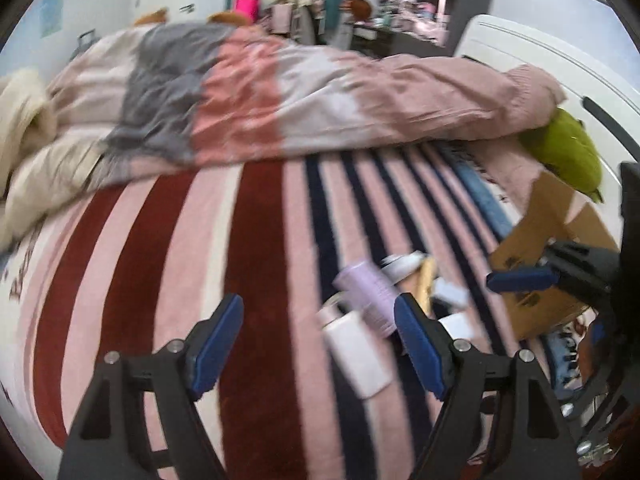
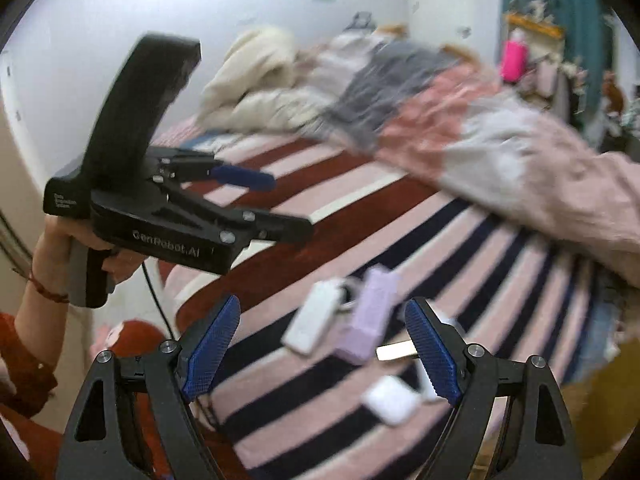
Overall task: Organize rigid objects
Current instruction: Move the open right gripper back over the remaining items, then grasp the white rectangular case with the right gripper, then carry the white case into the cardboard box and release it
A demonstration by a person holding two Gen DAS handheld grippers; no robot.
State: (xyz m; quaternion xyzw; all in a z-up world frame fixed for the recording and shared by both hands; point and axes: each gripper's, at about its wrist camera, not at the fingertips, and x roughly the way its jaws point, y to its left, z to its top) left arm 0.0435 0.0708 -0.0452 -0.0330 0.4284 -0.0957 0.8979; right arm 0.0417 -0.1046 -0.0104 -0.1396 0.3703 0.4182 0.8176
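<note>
Small rigid objects lie on a striped blanket on a bed. A white flat case [image 1: 357, 354] [image 2: 314, 316] lies beside a lilac box [image 1: 370, 292] [image 2: 370, 314]. A white earbud-style case [image 2: 390, 400] and a tan flat piece [image 2: 394, 351] lie close by. My left gripper [image 1: 320, 344] is open and empty, hovering just left of the white case; it also shows in the right wrist view [image 2: 286, 204]. My right gripper [image 2: 322, 350] is open and empty above the pile; one of its blue fingertips [image 1: 520, 280] shows in the left wrist view.
A cardboard box [image 1: 536, 256] stands on the bed's right side, next to a green cushion [image 1: 568, 152]. A rumpled pink and grey duvet [image 1: 280, 96] covers the far half of the bed. A white wall [image 2: 120, 20] borders the left side.
</note>
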